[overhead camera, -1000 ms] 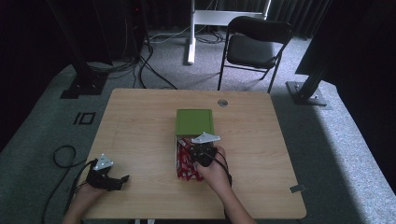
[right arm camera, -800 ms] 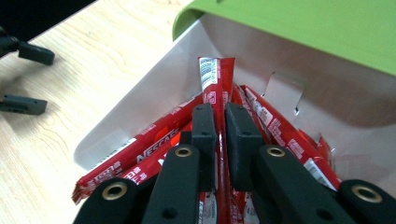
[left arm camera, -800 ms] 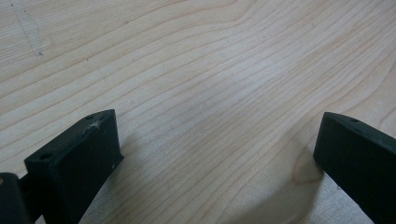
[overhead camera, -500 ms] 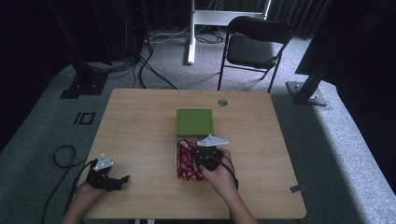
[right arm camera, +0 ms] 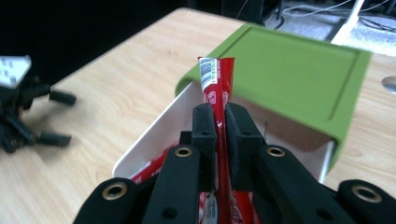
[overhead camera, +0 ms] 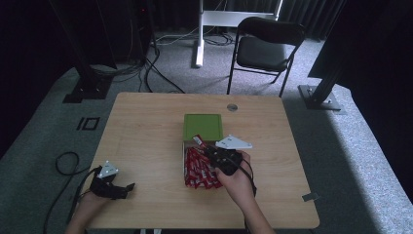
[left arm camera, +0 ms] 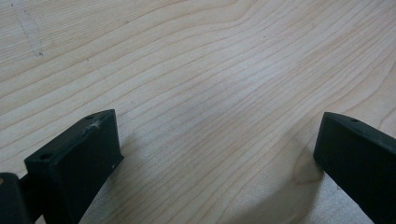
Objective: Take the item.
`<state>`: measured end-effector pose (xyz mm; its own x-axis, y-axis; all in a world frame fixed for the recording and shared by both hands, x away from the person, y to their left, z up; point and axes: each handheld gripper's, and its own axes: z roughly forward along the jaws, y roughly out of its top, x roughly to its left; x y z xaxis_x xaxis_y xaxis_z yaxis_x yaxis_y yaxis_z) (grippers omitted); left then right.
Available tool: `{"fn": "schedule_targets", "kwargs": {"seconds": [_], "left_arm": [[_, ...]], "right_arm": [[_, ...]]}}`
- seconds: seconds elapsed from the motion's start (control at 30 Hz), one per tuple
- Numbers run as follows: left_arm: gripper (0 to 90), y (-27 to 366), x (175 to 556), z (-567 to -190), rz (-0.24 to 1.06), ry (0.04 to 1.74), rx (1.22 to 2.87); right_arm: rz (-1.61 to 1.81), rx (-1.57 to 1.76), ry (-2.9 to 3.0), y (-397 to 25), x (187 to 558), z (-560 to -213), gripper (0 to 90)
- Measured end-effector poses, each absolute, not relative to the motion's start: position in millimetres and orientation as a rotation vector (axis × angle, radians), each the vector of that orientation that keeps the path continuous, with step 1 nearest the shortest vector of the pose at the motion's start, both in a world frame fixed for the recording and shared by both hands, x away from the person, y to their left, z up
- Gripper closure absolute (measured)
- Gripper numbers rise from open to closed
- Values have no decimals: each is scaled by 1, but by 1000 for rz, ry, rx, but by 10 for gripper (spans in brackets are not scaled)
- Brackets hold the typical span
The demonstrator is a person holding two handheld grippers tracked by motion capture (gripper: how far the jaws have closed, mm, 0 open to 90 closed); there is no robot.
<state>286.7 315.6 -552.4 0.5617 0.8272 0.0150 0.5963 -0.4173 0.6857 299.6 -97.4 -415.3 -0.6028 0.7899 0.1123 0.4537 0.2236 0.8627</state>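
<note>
Red sachet point(right arm camera: 218, 100) pinched flat by right gripper point(right arm camera: 220, 116).

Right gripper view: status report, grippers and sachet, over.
Right gripper shut on red sachet, above white box. Green lid half on box. Left gripper open on table.

Right gripper point(right arm camera: 221, 122): jaws pressed together, forearm angled inward. Left gripper point(overhead camera: 127, 186): jaws spread, apparently resting low.

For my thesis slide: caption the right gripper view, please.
Right tongs shut on a thin red sachet, above a white box with a green lid.
</note>
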Motion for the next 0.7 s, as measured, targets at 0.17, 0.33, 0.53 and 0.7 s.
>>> {"fn": "schedule_targets", "kwargs": {"seconds": [0.17,0.33,0.53,0.7], "left_arm": [[14,316,287,-552,470,1136,2159],[14,316,287,-552,470,1136,2159],[15,316,287,-552,471,1135,2159],[14,316,287,-552,471,1134,2161]], "right_arm": [[1324,1192,2088,-107,308,-410,831],[1301,1233,2018,-118,318,-408,830],[1278,1308,1939,-130,331,-412,830],[1264,1379,1855,-139,338,-423,831]]}}
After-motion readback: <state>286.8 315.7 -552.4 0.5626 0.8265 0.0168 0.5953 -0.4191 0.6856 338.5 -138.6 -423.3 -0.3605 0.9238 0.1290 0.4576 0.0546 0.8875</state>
